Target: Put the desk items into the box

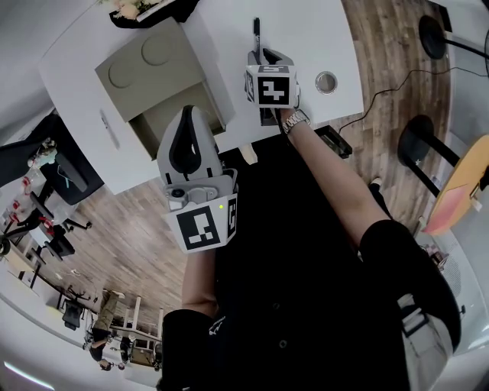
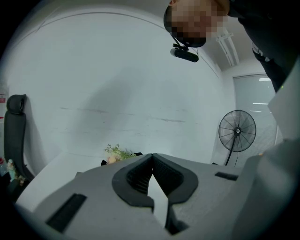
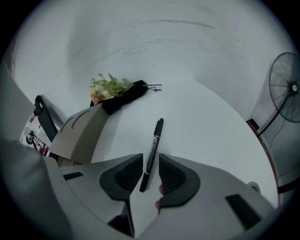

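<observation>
Right hand-held gripper (image 3: 150, 165), jaws apart astride the near end of the black pen (image 3: 155, 139), long axis straight ahead.

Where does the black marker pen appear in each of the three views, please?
Head view: marker pen at top centre, on the white table.
Left gripper view: not in it.
Right gripper view: lower centre, lying between the open jaws.
Shared landmark: the flowers, in all three.

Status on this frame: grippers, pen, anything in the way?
Left gripper shut, empty, off the table. Right gripper open, pen lying flat between its jaws, ungripped. Box open; nothing seen blocking.
</observation>
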`<state>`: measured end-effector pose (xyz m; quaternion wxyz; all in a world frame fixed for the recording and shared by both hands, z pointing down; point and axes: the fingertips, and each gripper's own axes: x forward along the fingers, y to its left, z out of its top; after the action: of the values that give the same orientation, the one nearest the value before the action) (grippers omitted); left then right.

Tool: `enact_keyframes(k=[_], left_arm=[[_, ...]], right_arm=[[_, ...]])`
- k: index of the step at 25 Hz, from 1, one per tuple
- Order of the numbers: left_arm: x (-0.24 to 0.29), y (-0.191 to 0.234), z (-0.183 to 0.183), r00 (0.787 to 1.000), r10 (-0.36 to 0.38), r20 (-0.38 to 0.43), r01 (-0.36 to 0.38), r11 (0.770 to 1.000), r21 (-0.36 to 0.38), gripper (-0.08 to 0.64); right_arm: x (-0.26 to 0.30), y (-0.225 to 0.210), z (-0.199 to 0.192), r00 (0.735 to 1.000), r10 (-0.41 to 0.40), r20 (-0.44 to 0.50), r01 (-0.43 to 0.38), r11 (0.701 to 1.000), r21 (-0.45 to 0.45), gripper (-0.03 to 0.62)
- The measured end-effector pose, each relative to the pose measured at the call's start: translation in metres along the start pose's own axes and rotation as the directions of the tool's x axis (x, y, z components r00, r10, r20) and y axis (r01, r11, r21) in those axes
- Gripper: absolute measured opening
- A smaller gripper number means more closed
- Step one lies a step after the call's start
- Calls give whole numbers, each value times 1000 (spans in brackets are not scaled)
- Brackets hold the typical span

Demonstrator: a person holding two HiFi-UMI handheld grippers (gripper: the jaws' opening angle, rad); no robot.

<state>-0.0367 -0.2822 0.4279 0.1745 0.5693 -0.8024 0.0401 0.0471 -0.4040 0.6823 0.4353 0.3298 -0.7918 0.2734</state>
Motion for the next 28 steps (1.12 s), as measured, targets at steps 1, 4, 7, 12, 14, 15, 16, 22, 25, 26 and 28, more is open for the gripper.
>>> enact_keyframes(k=[1, 4, 7, 12, 14, 15, 16, 22, 25, 26, 28], left_arm=[[0, 2, 0, 1000, 6, -1, -6, 1000, -3, 8], [-2, 6, 0, 1000, 22, -1, -22, 1000, -11, 8], [-3, 6, -1, 1000, 27, 0, -27, 1000, -15, 8], [-4, 8, -3, 1000, 21, 2, -21, 999, -27, 8], [-6, 10, -2, 1000, 17, 6, -16, 1000, -27, 8], [-8, 12, -1, 1000, 15, 10, -15, 1000, -26, 8], [-10, 14, -1, 1000, 13, 14, -13, 1000, -26, 8], [-27, 31, 1, 1000, -19, 23, 20, 1000, -4, 8], [-38, 40, 4, 999, -34, 33, 33, 999, 6, 8], [-42, 42, 4, 999, -39, 36, 39, 999, 9, 8], [-49, 46, 5, 998, -52, 38, 51, 999, 18, 8]], right_arm=[[1, 0, -1, 1000, -12, -4, 12, 1000, -9, 104], [2, -1, -1, 998, -57, 5, 57, 997, -42, 71], [1, -2, -1, 997, -74, 4, 74, 996, -39, 60], [2, -4, -2, 997, -73, 9, 73, 997, -20, 38], [1, -5, -3, 997, -74, 11, 74, 997, 3, 37], [0, -5, -3, 997, -75, 13, 74, 997, 15, 38], [-1, -5, -3, 997, -75, 19, 74, 997, 22, 37], [-18, -1, 3, 993, -89, 74, 85, 995, 56, 37], [-29, 3, 7, 989, -105, 105, 99, 993, 59, 37], [-34, 4, 9, 987, -110, 116, 103, 993, 59, 37], [-44, 8, 11, 983, -118, 137, 111, 992, 62, 37]])
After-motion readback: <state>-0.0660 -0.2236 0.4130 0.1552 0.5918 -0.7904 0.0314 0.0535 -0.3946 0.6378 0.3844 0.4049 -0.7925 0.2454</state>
